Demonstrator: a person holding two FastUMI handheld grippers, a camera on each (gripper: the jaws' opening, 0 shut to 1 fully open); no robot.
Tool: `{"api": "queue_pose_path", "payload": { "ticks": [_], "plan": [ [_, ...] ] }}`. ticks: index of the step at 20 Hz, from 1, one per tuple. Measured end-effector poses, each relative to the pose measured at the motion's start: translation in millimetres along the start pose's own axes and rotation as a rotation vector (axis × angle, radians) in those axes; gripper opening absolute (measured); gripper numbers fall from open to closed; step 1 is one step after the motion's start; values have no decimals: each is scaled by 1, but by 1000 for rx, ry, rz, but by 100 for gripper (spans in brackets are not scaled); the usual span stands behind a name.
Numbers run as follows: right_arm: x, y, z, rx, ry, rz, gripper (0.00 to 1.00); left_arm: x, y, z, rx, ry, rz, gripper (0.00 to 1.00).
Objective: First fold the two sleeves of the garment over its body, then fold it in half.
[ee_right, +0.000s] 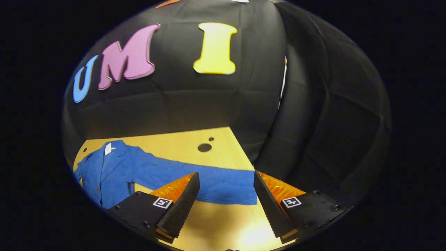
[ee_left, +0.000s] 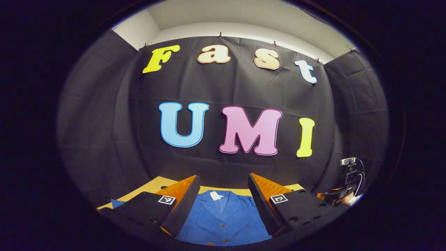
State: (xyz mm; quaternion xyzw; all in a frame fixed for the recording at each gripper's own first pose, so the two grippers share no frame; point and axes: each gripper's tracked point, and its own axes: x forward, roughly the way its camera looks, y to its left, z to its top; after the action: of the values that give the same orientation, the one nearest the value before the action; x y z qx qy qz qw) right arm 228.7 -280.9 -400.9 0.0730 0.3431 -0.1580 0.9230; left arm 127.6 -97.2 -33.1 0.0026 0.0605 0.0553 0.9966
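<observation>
A blue button-front jacket (ee_right: 115, 170) is lying flat and unfolded on the wooden tabletop (ee_right: 195, 139), one sleeve (ee_right: 209, 181) stretching straight out sideways with its cuff crossing between the right tongs (ee_right: 226, 198). Those tongs are gaping wide, gripping nothing, and look nearest to that cuff. The left tongs (ee_left: 223, 205), equally wide and empty, are hovering over the collar (ee_left: 219, 200).

Two claw cams, both low over the table (ee_right: 223, 139), facing the back wall.
Left view looks at the jacket (ee_left: 223, 216) collar, close; right view looks along its sleeve (ee_right: 209, 181); both share the jacket.
</observation>
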Motion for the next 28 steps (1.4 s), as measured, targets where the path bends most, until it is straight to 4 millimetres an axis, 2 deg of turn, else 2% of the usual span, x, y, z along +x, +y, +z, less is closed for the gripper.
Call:
{"api": "queue_pose_path", "payload": {
  "ticks": [2, 3, 4, 5, 6, 7, 8, 9, 13, 14, 15, 19, 21, 23, 24, 25, 27, 28],
  "plan": [
    [28, -15, -27, 79, 107, -21, 99, 7, -15, -7, 7, 31, 11, 81],
    [43, -23, -38, 96, 141, -42, 92, 10, -20, -10, 13, 47, 18, 81],
    [53, -29, -50, 102, 179, -56, 92, 13, -24, -14, 18, 59, 22, 81],
    [61, -35, -62, 107, 219, -67, 97, 17, -28, -17, 23, 70, 26, 81],
    [68, -36, -71, 111, 245, -71, 96, 19, -30, -20, 26, 81, 29, 81],
    [73, -35, -78, 113, 269, -71, 87, 22, -33, -21, 28, 90, 30, 81],
    [71, -34, -83, 101, 290, -76, 97, 23, -35, -21, 30, 91, 28, 81],
    [79, -34, -76, 93, 245, -86, 97, 25, -36, -18, 32, 83, 26, 81],
    [77, -32, -77, 105, 266, -124, 97, 31, -39, -15, 30, 74, -4, 81],
    [79, -30, -76, 120, 276, -130, 84, 32, -38, -15, 36, 76, -14, 81],
    [76, -24, -75, 131, 291, -133, 82, 34, -37, -14, 46, 75, -25, 81],
    [85, 2, -80, 159, 297, -67, 27, 34, -24, -10, 78, 69, -41, 81],
    [82, -2, -78, 190, 300, -77, 6, 32, -16, -7, 77, 65, -43, 81],
    [81, -2, -77, 188, 297, -72, 6, 32, -6, -8, 78, 66, -37, 81],
    [79, 0, -77, 182, 302, -66, 0, 30, -2, -11, 78, 72, -31, 81],
    [75, 1, -78, 178, 308, -61, 6, 29, 4, -12, 74, 77, -22, 81],
    [66, 4, -64, 163, 262, -63, 6, 23, 16, -11, 60, 73, -9, 81],
    [60, 12, -53, 163, 235, -50, 6, 20, 21, -11, 50, 65, -6, 81]
  ]
}}
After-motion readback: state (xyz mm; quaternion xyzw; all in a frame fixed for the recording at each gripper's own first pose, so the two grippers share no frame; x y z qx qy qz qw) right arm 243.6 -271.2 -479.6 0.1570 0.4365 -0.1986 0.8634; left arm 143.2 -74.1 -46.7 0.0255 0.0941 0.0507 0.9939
